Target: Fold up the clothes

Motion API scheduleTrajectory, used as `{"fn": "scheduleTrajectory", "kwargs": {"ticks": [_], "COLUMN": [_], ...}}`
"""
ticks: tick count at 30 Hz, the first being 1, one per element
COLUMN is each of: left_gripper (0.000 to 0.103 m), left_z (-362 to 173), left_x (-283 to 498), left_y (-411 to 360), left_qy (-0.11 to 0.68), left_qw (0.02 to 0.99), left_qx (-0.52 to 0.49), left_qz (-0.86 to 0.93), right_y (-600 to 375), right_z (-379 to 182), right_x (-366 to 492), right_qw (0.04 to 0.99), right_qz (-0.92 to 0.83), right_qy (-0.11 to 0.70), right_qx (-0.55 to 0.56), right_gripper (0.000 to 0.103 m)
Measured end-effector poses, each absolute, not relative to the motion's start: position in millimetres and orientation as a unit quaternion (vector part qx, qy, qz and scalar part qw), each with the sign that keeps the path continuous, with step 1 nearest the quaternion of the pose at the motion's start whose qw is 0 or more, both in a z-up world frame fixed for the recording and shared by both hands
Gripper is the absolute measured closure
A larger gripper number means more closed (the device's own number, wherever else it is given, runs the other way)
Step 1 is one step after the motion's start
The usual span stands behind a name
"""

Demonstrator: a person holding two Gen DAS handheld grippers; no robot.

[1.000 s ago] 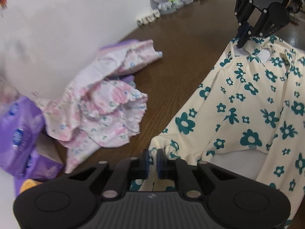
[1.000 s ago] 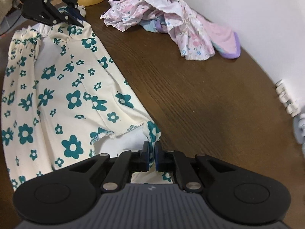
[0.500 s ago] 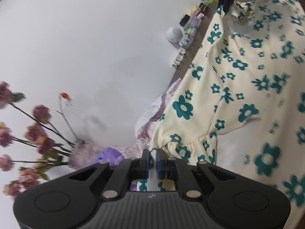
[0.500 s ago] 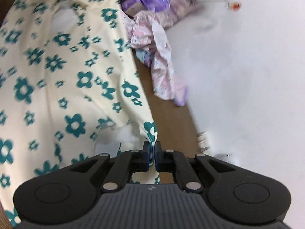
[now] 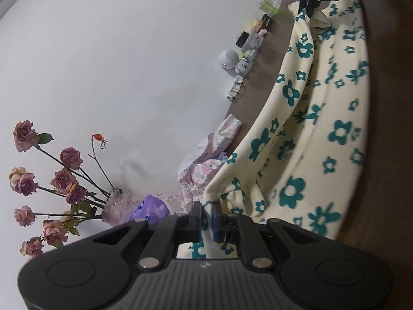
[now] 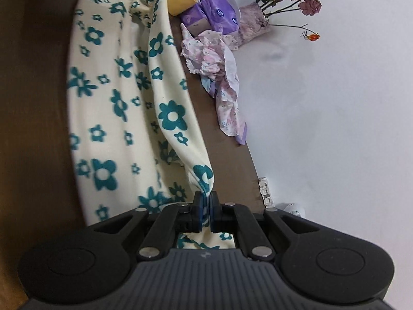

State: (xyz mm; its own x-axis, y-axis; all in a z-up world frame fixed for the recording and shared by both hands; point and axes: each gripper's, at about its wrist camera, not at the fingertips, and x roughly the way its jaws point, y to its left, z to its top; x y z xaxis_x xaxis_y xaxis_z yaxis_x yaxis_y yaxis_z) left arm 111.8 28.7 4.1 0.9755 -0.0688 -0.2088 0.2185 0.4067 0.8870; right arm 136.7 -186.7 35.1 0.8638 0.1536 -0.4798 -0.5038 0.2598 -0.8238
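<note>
Both the left gripper point(image 5: 206, 218) and right gripper point(image 6: 205, 210) clench the cream teal-flowered garment point(image 5: 317, 139) (lifted edge); next, lay it over toward the brown wooden table's point(image 6: 33, 103) near edge.

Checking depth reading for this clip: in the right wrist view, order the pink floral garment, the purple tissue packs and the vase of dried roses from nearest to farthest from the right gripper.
From the right gripper:
1. Pink floral garment, crumpled on the table, centre.
2. Purple tissue packs, behind it.
3. Vase of dried roses, by the wall, upper right; only slightly beyond the packs.
</note>
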Motion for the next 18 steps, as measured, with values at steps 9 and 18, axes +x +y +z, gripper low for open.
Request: {"fn": "scheduleTrajectory", "kwargs": {"ticks": [9, 18], "left_gripper": [0.096, 0.096], "left_z": [-11.5, -16.6], "left_x": [83.2, 68.8], "left_y": [23.5, 20.6], "left_qy": [0.086, 0.118], "left_qw": [0.829, 0.832], "left_qx": [0.544, 0.533], "left_qz": [-0.093, -0.104], "right_y": [-184.0, -189.6], "right_z": [21.9, 18.0], "right_x": [116.2, 100.6], "right_qw": [0.771, 0.779], "right_qz": [0.203, 0.194], "right_qy": [0.153, 0.167], "right_qx": [-0.584, -0.573], "right_gripper": [0.099, 0.099]}}
